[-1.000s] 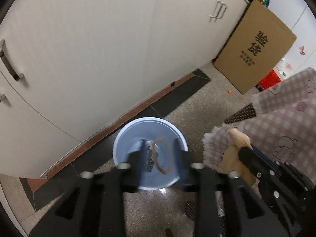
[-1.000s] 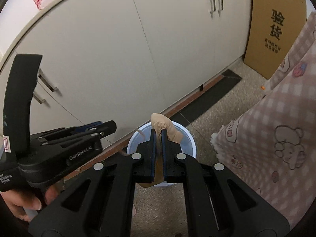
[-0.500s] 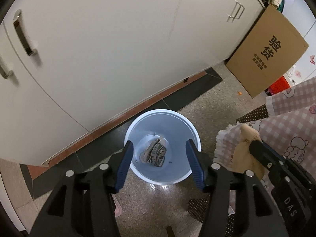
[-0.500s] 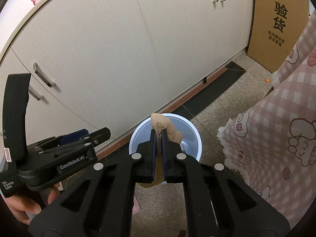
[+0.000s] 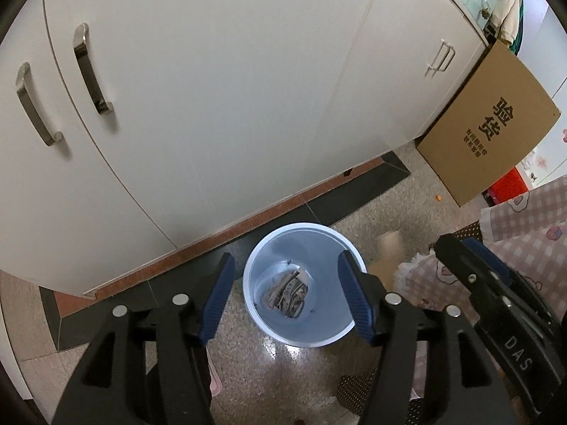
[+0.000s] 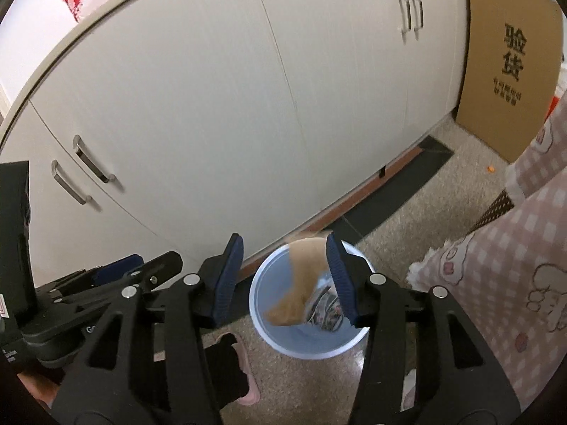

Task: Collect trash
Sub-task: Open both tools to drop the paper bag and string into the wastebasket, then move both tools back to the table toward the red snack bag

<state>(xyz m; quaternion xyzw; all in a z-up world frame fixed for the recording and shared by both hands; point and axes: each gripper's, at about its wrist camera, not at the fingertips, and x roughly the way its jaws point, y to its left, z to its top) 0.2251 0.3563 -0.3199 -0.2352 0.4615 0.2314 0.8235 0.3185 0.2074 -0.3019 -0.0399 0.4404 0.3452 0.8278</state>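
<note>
A pale blue round bin [image 5: 320, 338] stands on the speckled floor by the white cabinets, with crumpled printed trash [image 5: 287, 292] at its bottom. My left gripper [image 5: 287, 295] is open and empty above the bin. My right gripper [image 6: 285, 278] is open above the bin [image 6: 308, 349]. A tan piece of trash [image 6: 301, 283], blurred, is loose between its fingers over the bin mouth. It also shows blurred in the left wrist view [image 5: 388, 251], right of the bin.
White cabinet doors [image 5: 212, 88] with metal handles run behind the bin. A brown cardboard box [image 5: 492, 124] leans at the right. A pink checked cloth [image 6: 514, 276] hangs at the right. A pink slipper [image 6: 244, 364] lies on the floor near the bin.
My right gripper has opened and let go of the tan trash, which now drops toward the bin. My left gripper has opened wider and risen above the bin.
</note>
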